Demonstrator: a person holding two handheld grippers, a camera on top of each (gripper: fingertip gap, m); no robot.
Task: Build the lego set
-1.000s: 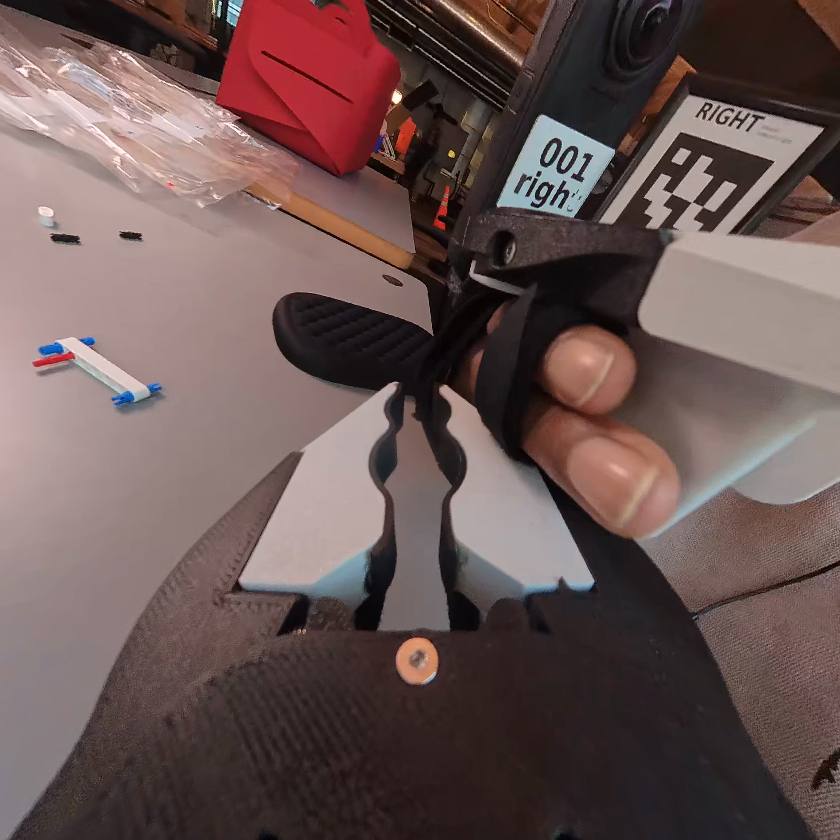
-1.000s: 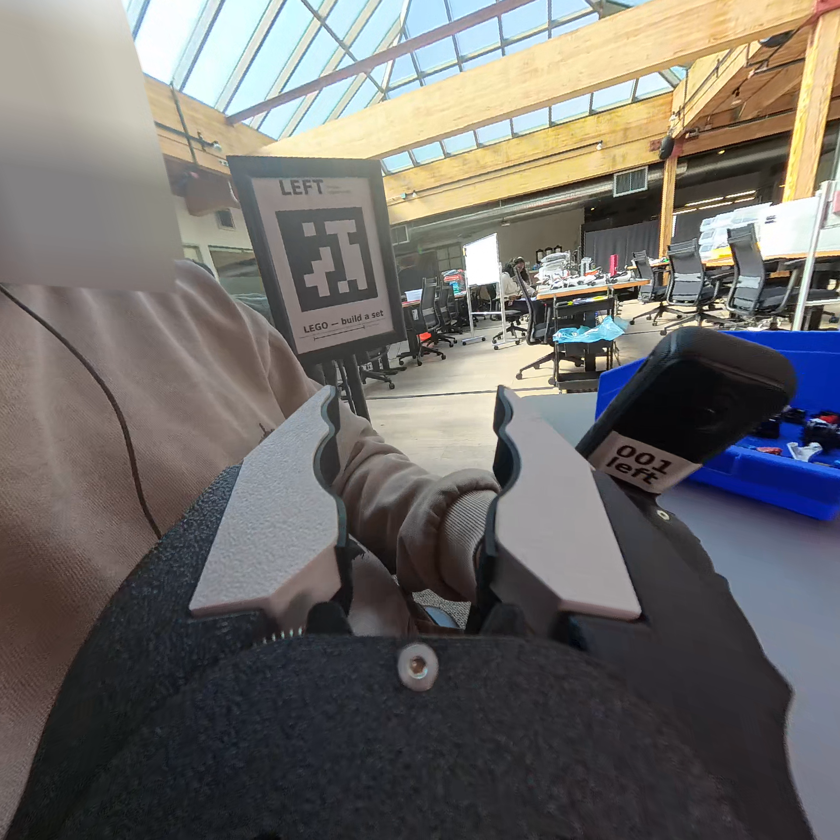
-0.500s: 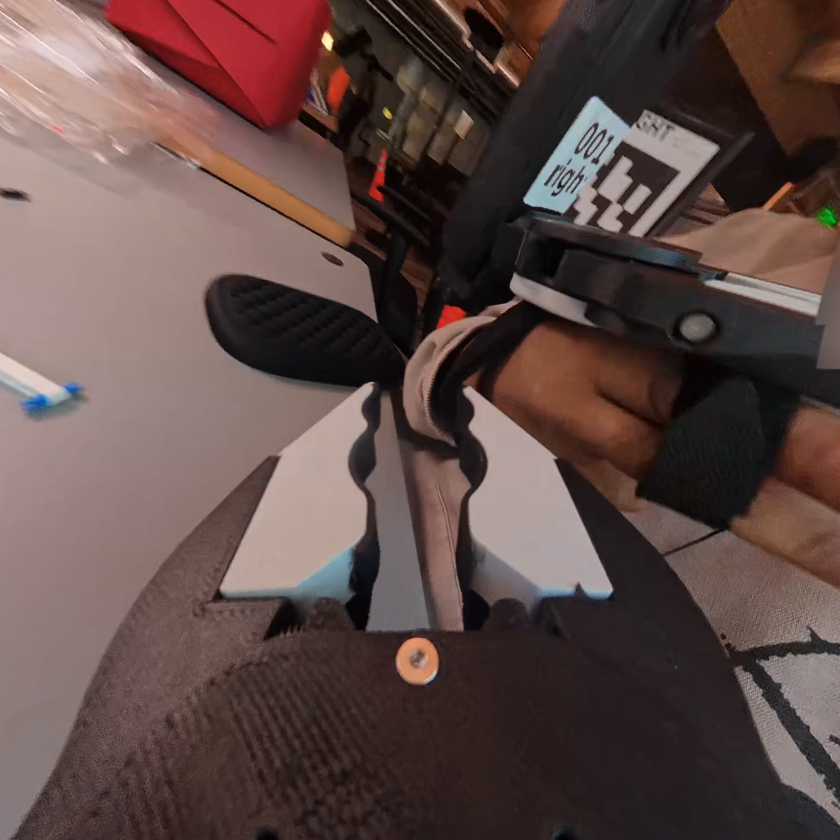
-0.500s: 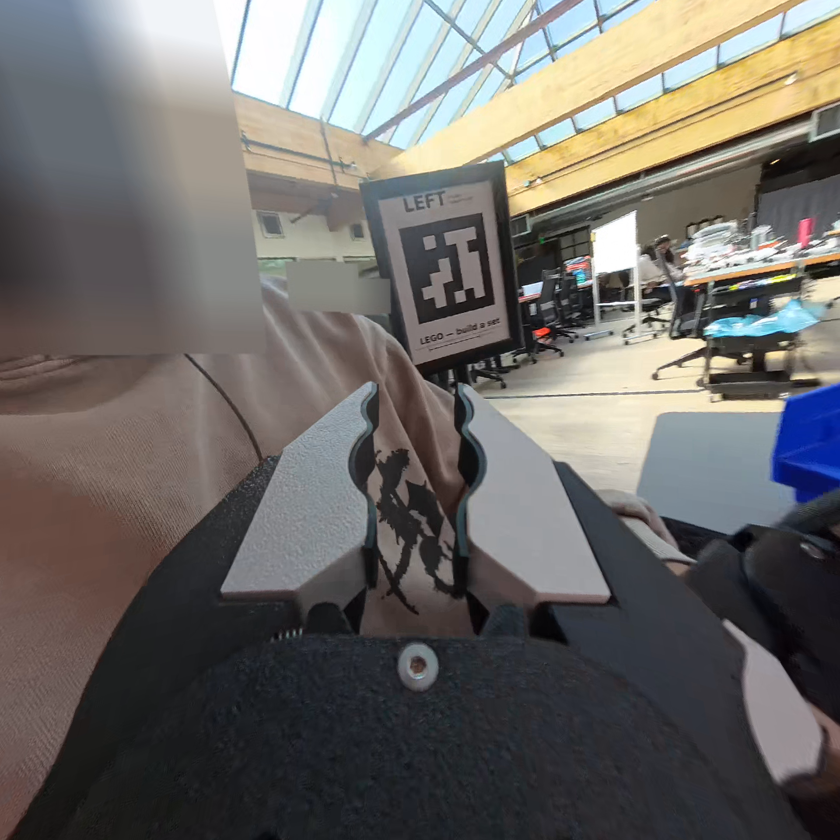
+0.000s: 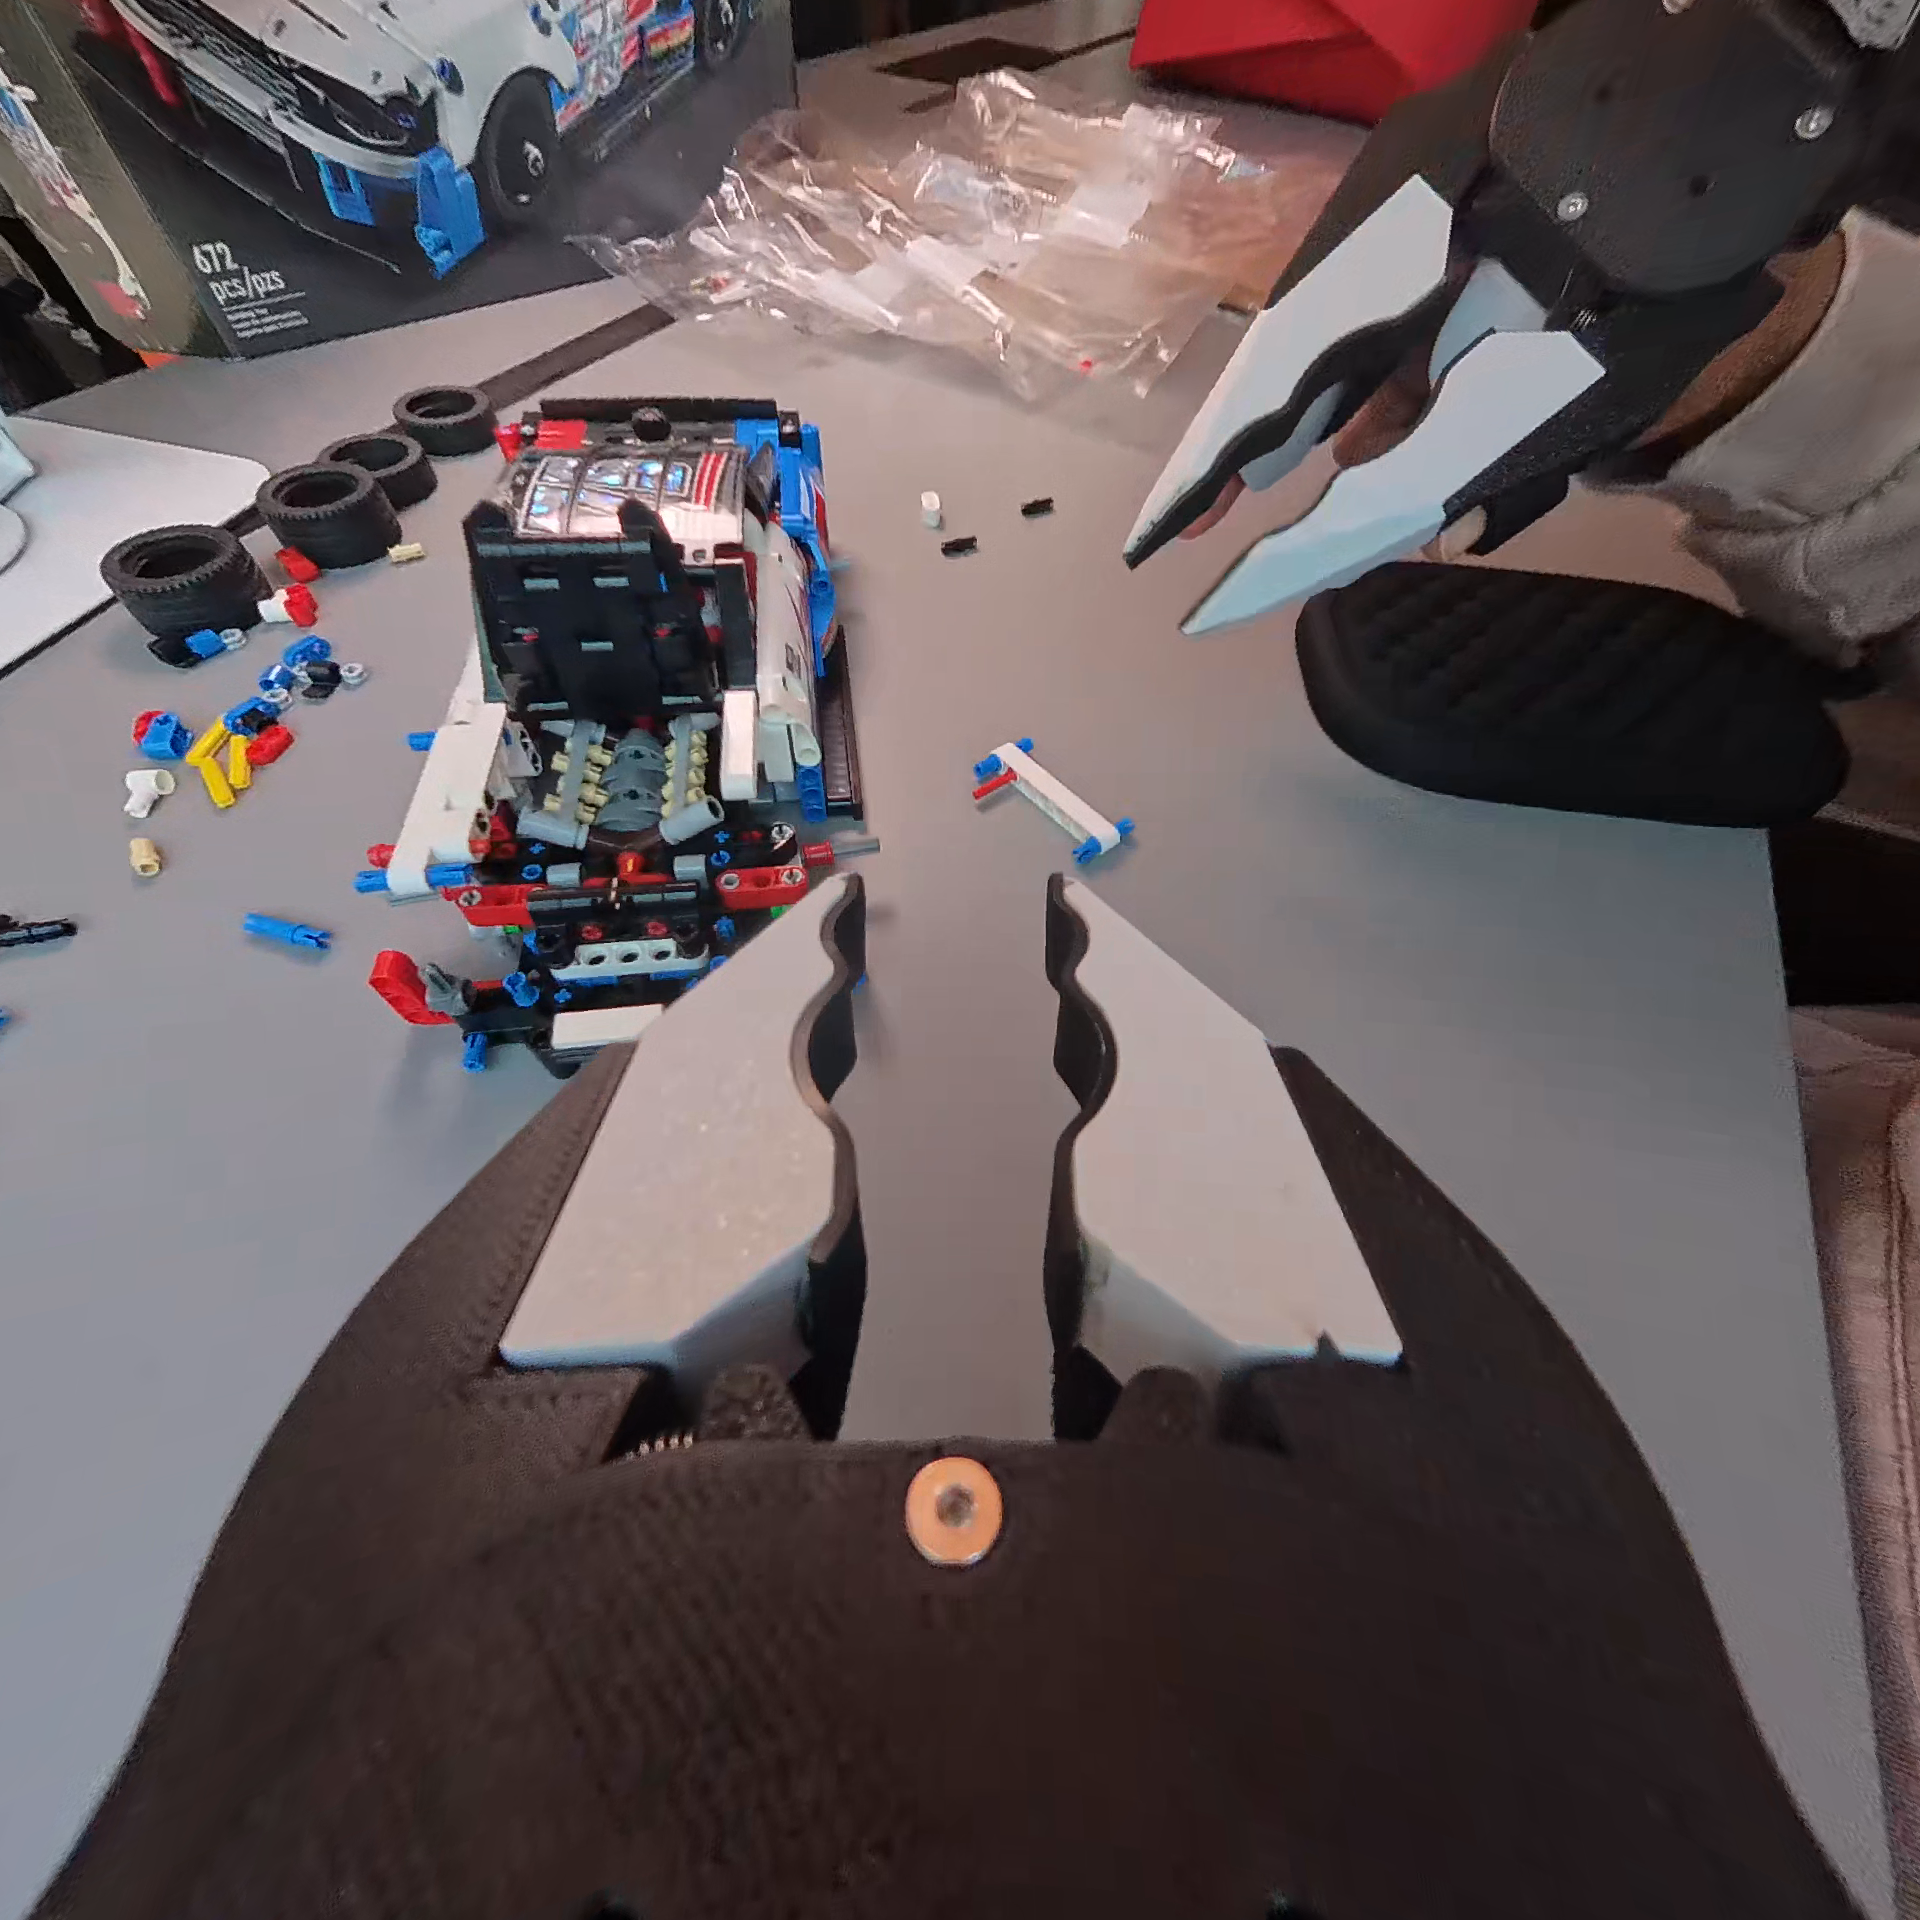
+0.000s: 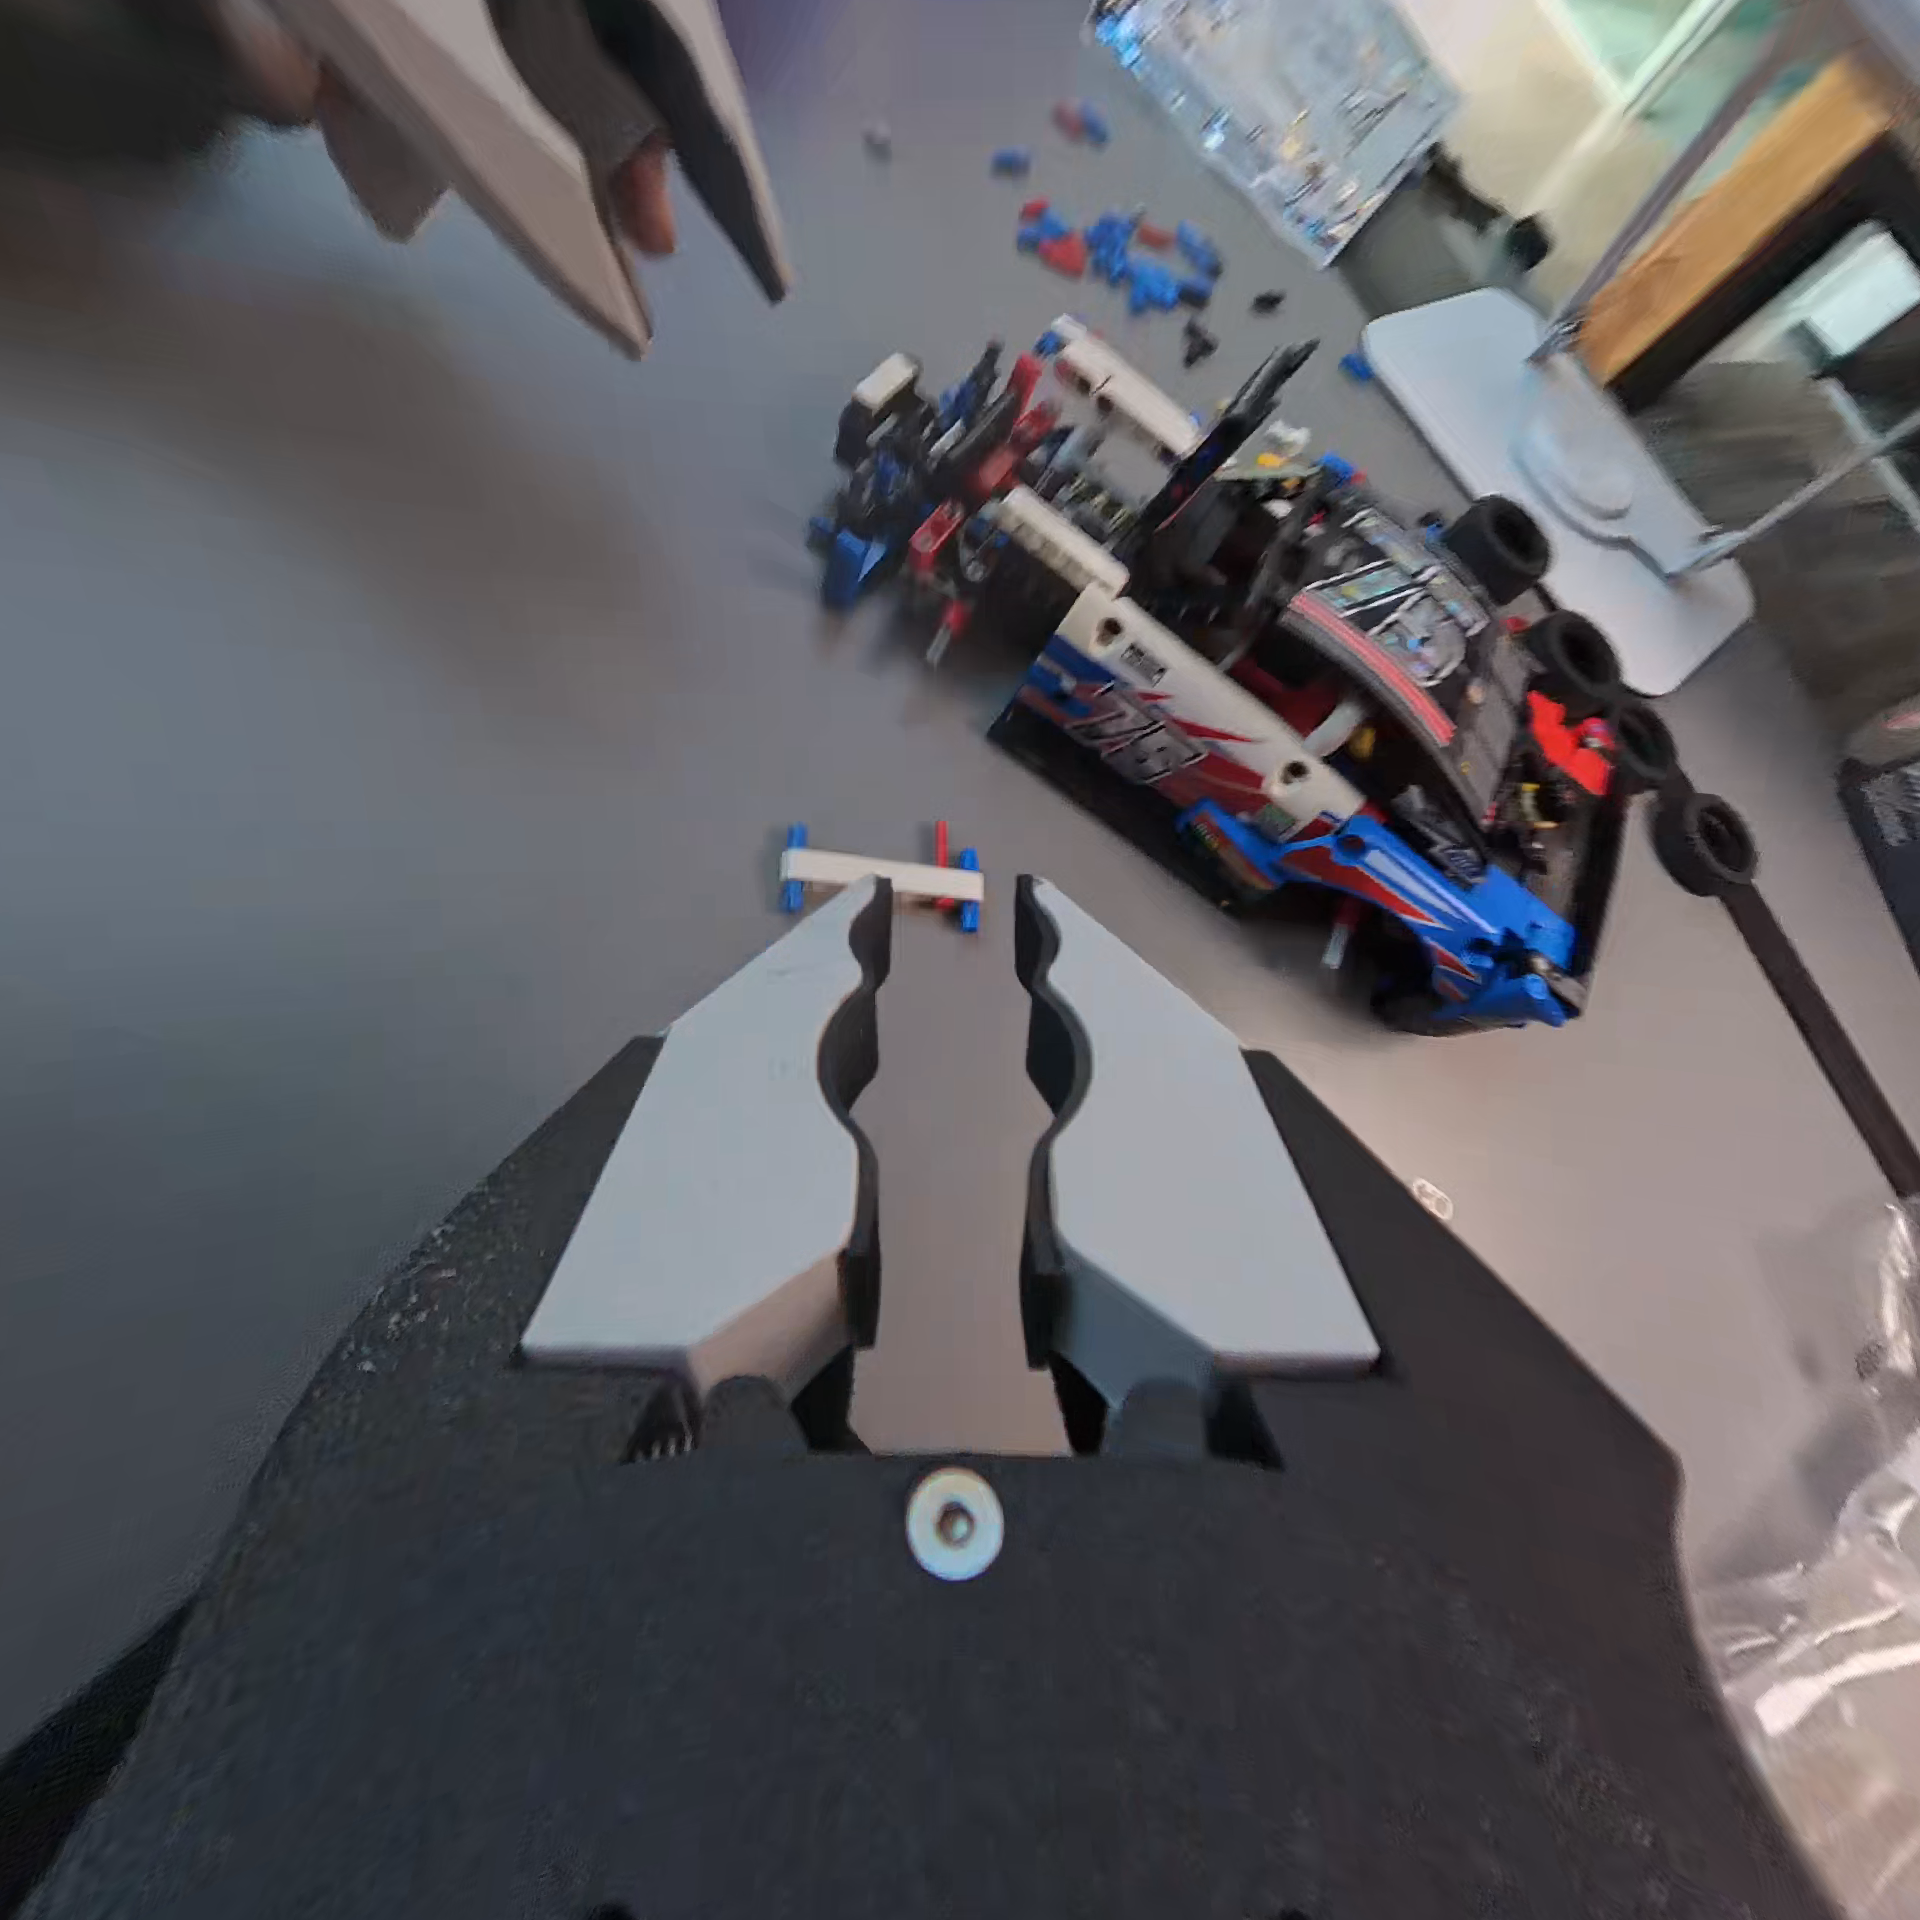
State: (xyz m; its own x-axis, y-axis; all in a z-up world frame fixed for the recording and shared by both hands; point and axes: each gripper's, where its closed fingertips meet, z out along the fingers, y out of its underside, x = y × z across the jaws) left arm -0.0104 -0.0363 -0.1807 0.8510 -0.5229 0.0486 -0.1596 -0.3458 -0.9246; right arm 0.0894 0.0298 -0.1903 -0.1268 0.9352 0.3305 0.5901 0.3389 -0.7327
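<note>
Above the grey worktop [image 5: 1351,1039], the left gripper [image 5: 951,904] points forward and down, its jaws parted by a clear gap with nothing between them. At 11 o'clock from its tips sits the partly built lego car [image 5: 634,707], resting on the worktop with its engine block exposed and a black panel raised over the cabin. At 1 o'clock, just beyond the tips, lies a small white beam with blue and red pins [image 5: 1051,798]. The right gripper [image 5: 1169,592] comes in from 2 o'clock, tilted steeply downward toward the worktop, jaws slightly apart and empty; a person's fingers show behind it. From the right wrist view, the right gripper [image 6: 951,894] hovers low with the white beam [image 6: 881,871] straight ahead at 12 o'clock, just past its tips and not gripped, and the car [image 6: 1247,727] at 1 o'clock. The left gripper [image 6: 707,312] hangs in at 11 o'clock, blurred. Four black tyres [image 5: 322,509] line up at 10 o'clock from the left gripper, loose coloured pieces [image 5: 223,748] beside them, clear plastic bags [image 5: 956,239] at 12 o'clock, and the set's box [image 5: 364,187] beyond.
</note>
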